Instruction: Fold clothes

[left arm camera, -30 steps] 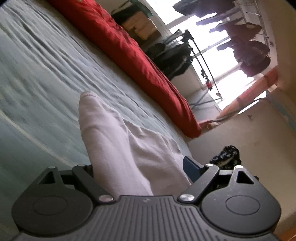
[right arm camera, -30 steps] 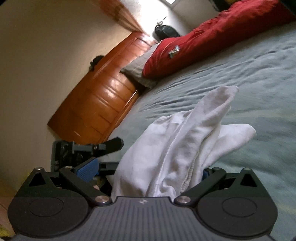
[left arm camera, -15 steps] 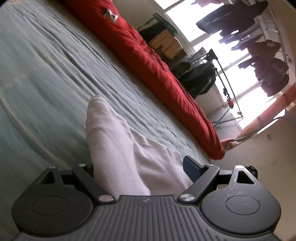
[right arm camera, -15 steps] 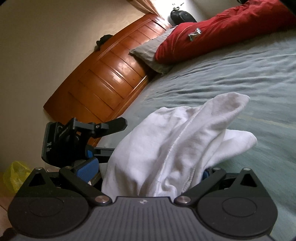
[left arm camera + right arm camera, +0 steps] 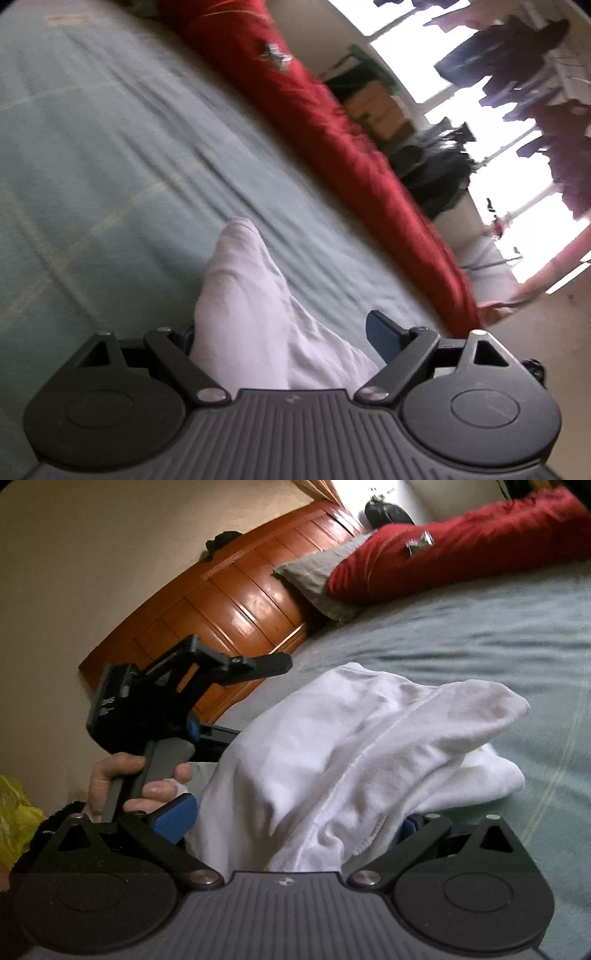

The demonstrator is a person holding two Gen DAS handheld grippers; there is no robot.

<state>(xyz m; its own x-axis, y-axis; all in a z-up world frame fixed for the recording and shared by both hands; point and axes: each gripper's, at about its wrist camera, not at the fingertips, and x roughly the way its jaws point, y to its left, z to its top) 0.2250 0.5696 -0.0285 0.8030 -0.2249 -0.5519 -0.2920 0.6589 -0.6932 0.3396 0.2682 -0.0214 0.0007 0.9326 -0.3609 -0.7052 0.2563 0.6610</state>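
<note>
- Left wrist view: the left gripper (image 5: 284, 332) points down across the bed, and the white garment (image 5: 251, 314) is bunched right between its fingers.
- The jaws stand wide. The blue pad (image 5: 382, 332) on the right side shows clear at the edge of the cloth, while the other pad is buried under it. Whether the pads press on the fabric, I cannot tell.
- A rounded fold of the garment pokes out ahead of the fingers, over the grey-green bed cover (image 5: 110, 166).
- Beyond it, a red quilt (image 5: 332, 129) runs along the far edge of the bed, with dark clothes (image 5: 554, 110) hanging in front of a bright window. The whole view is blurred.
- Right wrist view: the right gripper (image 5: 291, 823) also has the garment (image 5: 351, 746) piled between its fingers, heaped high above the gripper body.
- These jaws are spread wide too. One blue pad (image 5: 173, 819) sits just beside the cloth on the left; the other is mostly hidden under the hem. I cannot tell if there is a firm grip here.
- The garment's far end lies on the bed cover (image 5: 480, 635), with one thick fold jutting out above a lower one.
- To the left, a hand (image 5: 110, 779) grasps the handle of the left gripper (image 5: 255, 701), whose fingers are wide apart and reach into the same garment.
- Behind stand a wooden headboard (image 5: 229, 609), a grey pillow (image 5: 317, 576) and the red quilt (image 5: 461, 539).
- Something yellow (image 5: 14, 823) sits low at the left edge.
</note>
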